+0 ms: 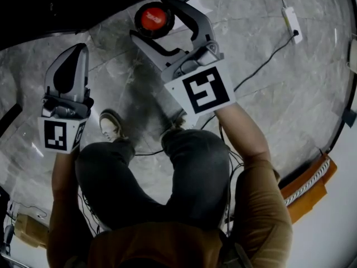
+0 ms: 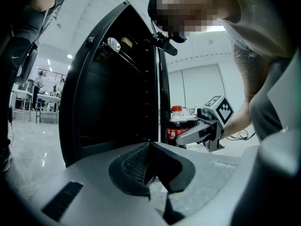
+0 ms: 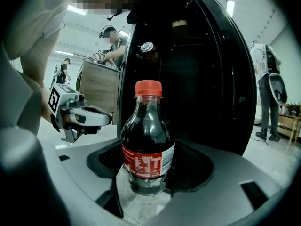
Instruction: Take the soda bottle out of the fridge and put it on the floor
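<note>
The soda bottle [image 3: 147, 145], dark cola with a red cap and red label, stands upright between the jaws of my right gripper [image 3: 148, 175], which is shut on its lower body. In the head view its red cap [image 1: 154, 18] shows between the right gripper's fingers, low over the grey marble floor [image 1: 268, 94]. Whether its base touches the floor is hidden. Behind it the black fridge [image 3: 207, 79] stands open. My left gripper [image 1: 77, 49] hangs shut and empty to the left. The left gripper view shows the bottle [image 2: 177, 126] held by the right gripper [image 2: 188, 134].
The open fridge door [image 2: 117, 88] has a can [image 3: 147, 47] on its upper shelf. A white power strip [image 1: 291, 21] and black cable lie on the floor to the right. An orange-edged object [image 1: 312, 186] sits at far right. The person's shoe [image 1: 110, 124] is below the grippers.
</note>
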